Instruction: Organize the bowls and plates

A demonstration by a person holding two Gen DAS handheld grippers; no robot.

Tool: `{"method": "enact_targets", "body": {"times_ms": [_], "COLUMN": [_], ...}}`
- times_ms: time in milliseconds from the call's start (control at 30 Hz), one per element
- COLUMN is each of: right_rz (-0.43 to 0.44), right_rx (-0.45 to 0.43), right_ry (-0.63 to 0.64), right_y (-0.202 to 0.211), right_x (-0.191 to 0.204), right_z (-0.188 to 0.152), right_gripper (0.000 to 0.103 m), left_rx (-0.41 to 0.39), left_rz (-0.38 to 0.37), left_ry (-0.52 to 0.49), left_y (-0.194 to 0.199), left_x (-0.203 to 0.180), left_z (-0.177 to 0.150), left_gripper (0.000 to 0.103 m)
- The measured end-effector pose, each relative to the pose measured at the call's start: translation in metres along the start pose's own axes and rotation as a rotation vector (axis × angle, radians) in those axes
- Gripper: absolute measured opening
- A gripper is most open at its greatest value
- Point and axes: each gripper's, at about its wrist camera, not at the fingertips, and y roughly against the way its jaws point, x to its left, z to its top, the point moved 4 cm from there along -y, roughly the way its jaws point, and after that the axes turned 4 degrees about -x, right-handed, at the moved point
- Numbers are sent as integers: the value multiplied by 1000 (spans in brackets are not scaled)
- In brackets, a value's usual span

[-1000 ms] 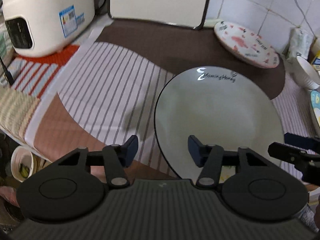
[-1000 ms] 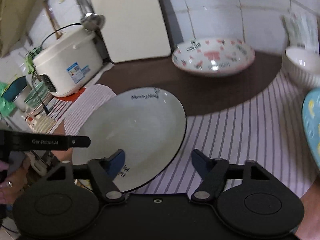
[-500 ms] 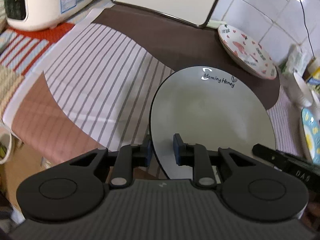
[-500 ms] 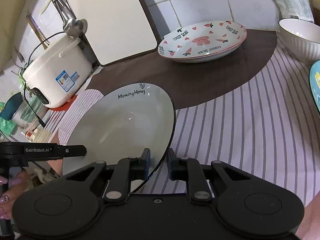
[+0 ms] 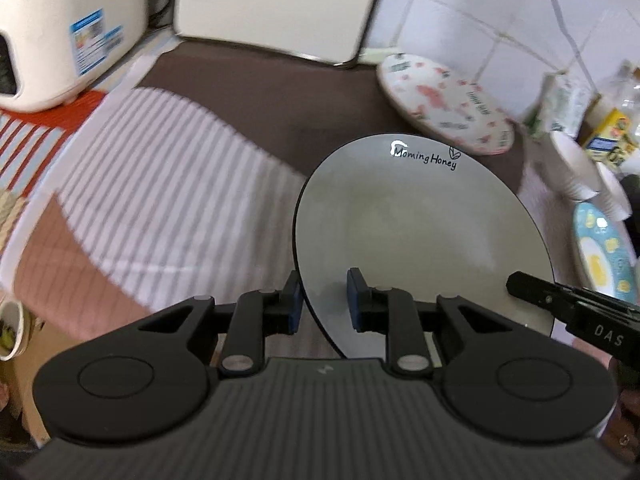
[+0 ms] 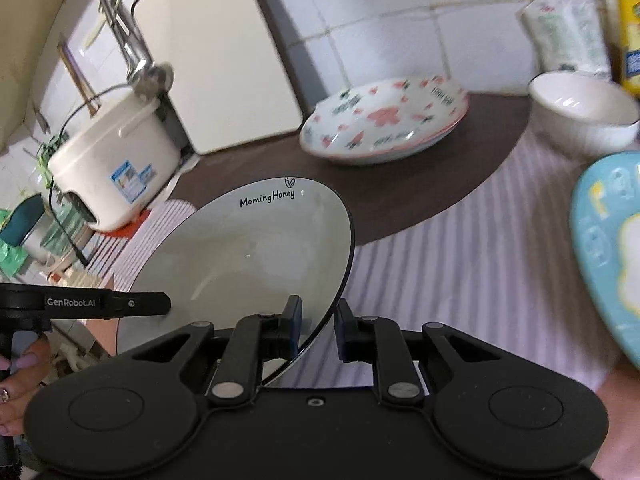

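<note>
A pale grey plate [image 5: 420, 236] with a black rim and the words "Morning Honey" hangs tilted above the striped cloth. My left gripper [image 5: 323, 300] is shut on its near left rim. My right gripper [image 6: 318, 326] is shut on the same grey plate [image 6: 248, 256] at its near right rim. A pink-patterned plate [image 5: 444, 108] [image 6: 384, 120] lies at the back by the tiled wall. A white bowl [image 6: 584, 112] [image 5: 572, 164] stands at the right. A blue plate [image 6: 608, 248] [image 5: 600, 256] lies at the right edge.
A white rice cooker [image 5: 60, 32] [image 6: 112, 160] stands at the back left. A white board [image 5: 276, 4] leans against the wall behind the brown mat [image 5: 256, 100]. Packets and a yellow box [image 5: 608, 136] crowd the far right. A hand [image 6: 20, 376] holds the other gripper's handle.
Both grippers went from open to shut on the grey plate's rim. The plate has since lifted and tilted, and both views have shifted with it.
</note>
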Motion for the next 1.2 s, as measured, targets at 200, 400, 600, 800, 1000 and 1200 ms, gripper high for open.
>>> {"method": "enact_targets", "body": {"times_ms": [200,400,600,800,1000,1200], "right_rz": [-70,-130,-139,-148,-159,-228], "right_rx": [-56,-59,-36,-13,-3,32], "right_ry": [-24,-62,-77,-39,21,121], "right_y": [33,41,20,8,8,2], "right_x": [-26,-51,-66,-65,-68,-60], "right_z": [17,11,5,3,8,6], "right_gripper": [21,21,21,22,22,26], "left_rx": [5,43,61,98,108,125], "left_rz": [-84,-112,-75,-76,-81,-39], "left_ry": [-45,-75,-117,-110,-87,-88], "left_y": [-6,-29,-48,-60,-66,-65], "left_x": [-41,-69,-74,-66,-70,-76], "left_z": [13,15,16,15,14,11], "left_gripper": [21,21,21,21,22,23]}}
